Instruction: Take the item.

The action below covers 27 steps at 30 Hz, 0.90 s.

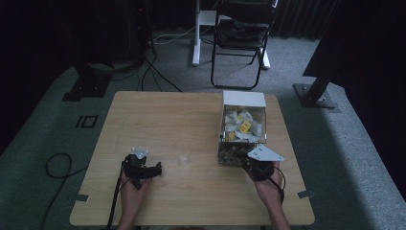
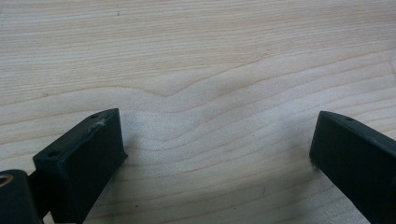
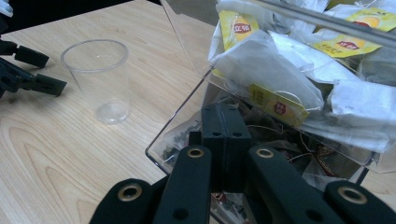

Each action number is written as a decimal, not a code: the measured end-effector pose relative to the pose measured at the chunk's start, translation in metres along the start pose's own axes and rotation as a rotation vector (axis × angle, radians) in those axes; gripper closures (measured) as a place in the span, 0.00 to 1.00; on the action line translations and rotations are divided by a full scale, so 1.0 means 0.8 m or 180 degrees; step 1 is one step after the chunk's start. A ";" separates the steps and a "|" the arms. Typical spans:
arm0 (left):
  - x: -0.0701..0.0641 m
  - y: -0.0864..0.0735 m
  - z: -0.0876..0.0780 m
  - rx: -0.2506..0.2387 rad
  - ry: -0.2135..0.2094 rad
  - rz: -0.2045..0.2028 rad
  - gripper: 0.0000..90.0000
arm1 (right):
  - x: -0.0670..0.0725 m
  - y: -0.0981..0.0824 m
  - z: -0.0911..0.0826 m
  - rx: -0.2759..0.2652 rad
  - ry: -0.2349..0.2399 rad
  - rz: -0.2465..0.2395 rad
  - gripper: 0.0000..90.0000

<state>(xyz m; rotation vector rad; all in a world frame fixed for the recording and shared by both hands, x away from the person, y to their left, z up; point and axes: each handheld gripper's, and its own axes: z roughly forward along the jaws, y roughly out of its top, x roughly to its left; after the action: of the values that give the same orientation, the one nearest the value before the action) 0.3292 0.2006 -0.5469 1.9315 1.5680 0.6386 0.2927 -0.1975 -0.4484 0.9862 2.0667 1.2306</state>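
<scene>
Two tools wait: our left hand-held gripper [image 1: 157, 168] gapes empty; our right hand-held gripper [image 3: 223, 122] sits closed before flimsy paper teabags [image 3: 266, 70], best pinched by tags.

One light wooden worktop [image 1: 158, 120] fills the middle of the high view. On it stand one clear plastic cup [image 1: 182, 154], centre of frame, and one clear-walled box with a white lid [image 1: 243, 125], right of centre, heaped with white tea bags [image 3: 261, 70] too many to count. Two black hand-held grippers [image 1: 143, 169] [image 1: 258, 165] sit low in frame. One black folding chair [image 1: 242, 38] stands at top centre.
</scene>
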 end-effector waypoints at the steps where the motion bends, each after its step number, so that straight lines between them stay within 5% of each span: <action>1: 0.000 0.000 0.000 0.0000 0.0000 0.0000 0.04 | 0.000 0.000 0.000 -0.0003 0.0000 -0.0002 1.00; 27: 0.000 0.000 0.000 0.0000 0.0000 0.0000 0.04 | 0.011 0.009 0.002 -0.0031 0.0074 -0.0059 1.00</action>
<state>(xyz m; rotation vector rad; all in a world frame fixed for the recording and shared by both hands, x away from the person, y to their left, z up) 0.3292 0.2006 -0.5469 1.9315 1.5680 0.6386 0.2912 -0.1871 -0.4433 0.9505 2.0811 1.2474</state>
